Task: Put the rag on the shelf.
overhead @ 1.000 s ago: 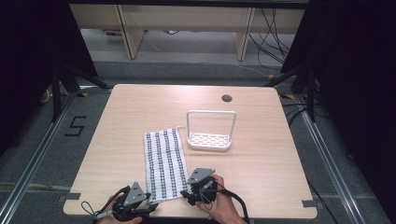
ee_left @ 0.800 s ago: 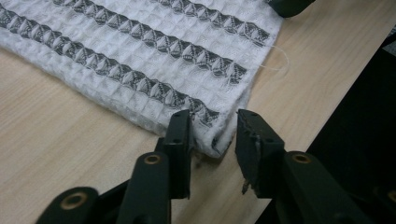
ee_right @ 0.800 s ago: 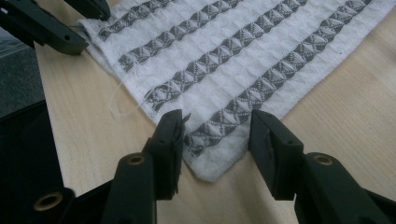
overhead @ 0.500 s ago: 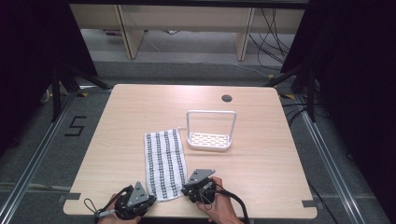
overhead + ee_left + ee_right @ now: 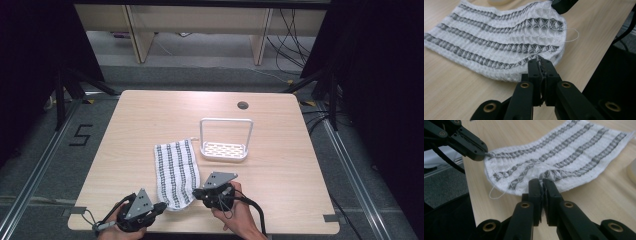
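My left tool [image 5: 159, 208] clamped on the striped cloth's [image 5: 174, 170] near left corner, my right tool [image 5: 198, 192] pinching its near right edge, white rack [image 5: 224, 140] beyond on the desk [image 5: 140, 120]

On the tabletop [image 5: 150, 120] the dish towel [image 5: 174, 171] lies at lower centre of the high view, with the wire-handled rack [image 5: 224, 145] just beside it to the upper right. My left gripper [image 5: 159, 208] and right gripper [image 5: 199, 192] flank the towel's near edge, touching it.
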### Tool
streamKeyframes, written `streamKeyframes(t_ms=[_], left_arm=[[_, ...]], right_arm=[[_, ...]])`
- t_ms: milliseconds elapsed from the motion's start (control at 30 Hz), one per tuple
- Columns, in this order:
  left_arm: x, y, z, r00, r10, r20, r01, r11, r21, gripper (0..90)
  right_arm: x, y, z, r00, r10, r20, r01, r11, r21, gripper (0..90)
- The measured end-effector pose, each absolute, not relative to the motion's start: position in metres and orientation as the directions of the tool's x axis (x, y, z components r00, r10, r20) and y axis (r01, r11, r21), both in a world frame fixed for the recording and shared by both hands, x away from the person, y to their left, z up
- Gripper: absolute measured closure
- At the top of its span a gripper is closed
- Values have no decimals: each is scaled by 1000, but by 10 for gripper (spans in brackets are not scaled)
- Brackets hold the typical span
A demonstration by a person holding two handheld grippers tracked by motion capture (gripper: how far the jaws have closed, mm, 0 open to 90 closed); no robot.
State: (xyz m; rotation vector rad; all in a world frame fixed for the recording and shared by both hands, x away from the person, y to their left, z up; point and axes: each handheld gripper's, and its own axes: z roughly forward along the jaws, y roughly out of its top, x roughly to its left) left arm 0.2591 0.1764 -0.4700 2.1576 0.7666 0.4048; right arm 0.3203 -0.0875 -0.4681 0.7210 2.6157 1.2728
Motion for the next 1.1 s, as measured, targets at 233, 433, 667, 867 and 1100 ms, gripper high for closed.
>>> streamKeyframes(t_ms=[233, 433, 667, 867, 1100], left_arm=[[270, 191, -431, 776, 631, -17, 397, -468, 790, 868], [282, 197, -388, 770, 635, -66, 390, -386, 836, 870], [290, 198, -330, 780, 622, -69, 329, -315, 890, 870], [303, 191, -304, 797, 597, -91, 320, -289, 902, 870], [319, 170, -291, 818, 565, -106, 312, -281, 908, 870]], right_arm=[[327, -89, -447, -871, 476, 119, 368, 473, 801, 863], [331, -86, -410, -880, 452, 147, 361, 435, 825, 863], [341, -94, -347, -898, 424, 121, 281, 339, 898, 864], [343, -103, -322, -893, 436, 112, 272, 324, 906, 864], [348, -122, -302, -876, 469, 114, 271, 283, 920, 865]])
